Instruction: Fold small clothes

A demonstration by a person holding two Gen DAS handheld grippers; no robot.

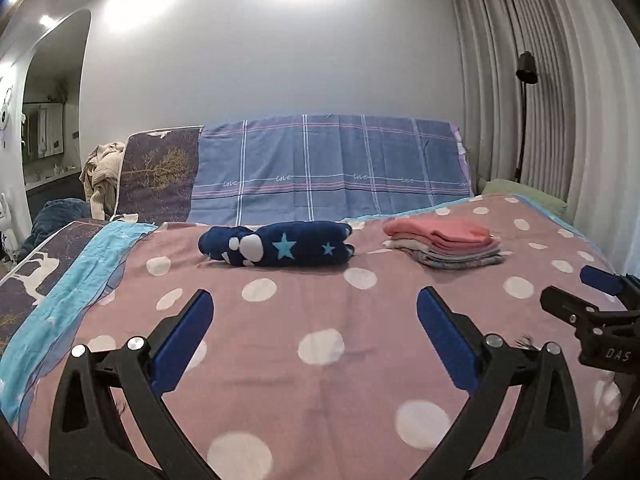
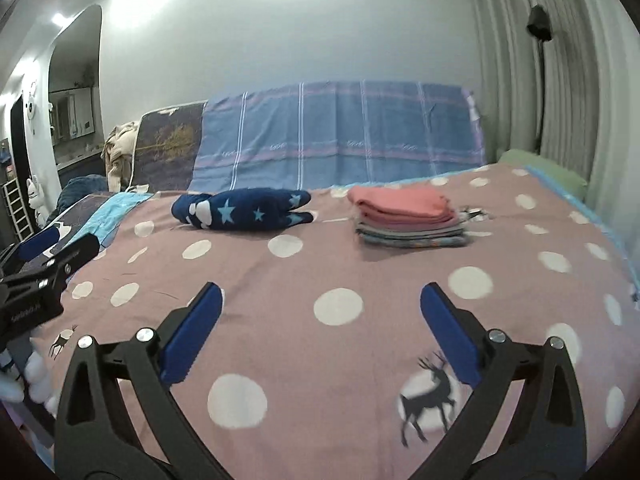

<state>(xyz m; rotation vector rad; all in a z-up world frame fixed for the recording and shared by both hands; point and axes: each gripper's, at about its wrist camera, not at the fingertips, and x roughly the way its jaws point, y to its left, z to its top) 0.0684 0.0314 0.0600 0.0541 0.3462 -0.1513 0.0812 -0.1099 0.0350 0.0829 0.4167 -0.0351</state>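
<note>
A navy garment with stars and white paw prints [image 1: 276, 245] lies bunched on the pink polka-dot bedsheet [image 1: 320, 320], far ahead of both grippers; it also shows in the right wrist view [image 2: 240, 210]. To its right sits a neat stack of folded clothes, pink on top [image 1: 444, 243] [image 2: 408, 216]. My left gripper [image 1: 314, 300] is open and empty above the sheet. My right gripper [image 2: 320, 294] is open and empty too. Each gripper shows at the edge of the other's view: the right one [image 1: 592, 300] and the left one [image 2: 52, 252].
A blue plaid cloth [image 1: 328, 168] drapes over the headboard behind the bed. A light blue cloth [image 1: 80, 280] lies along the bed's left side. A green pillow [image 1: 524, 194], grey curtains [image 1: 560, 100] and a black floor lamp [image 1: 526, 68] stand at the right.
</note>
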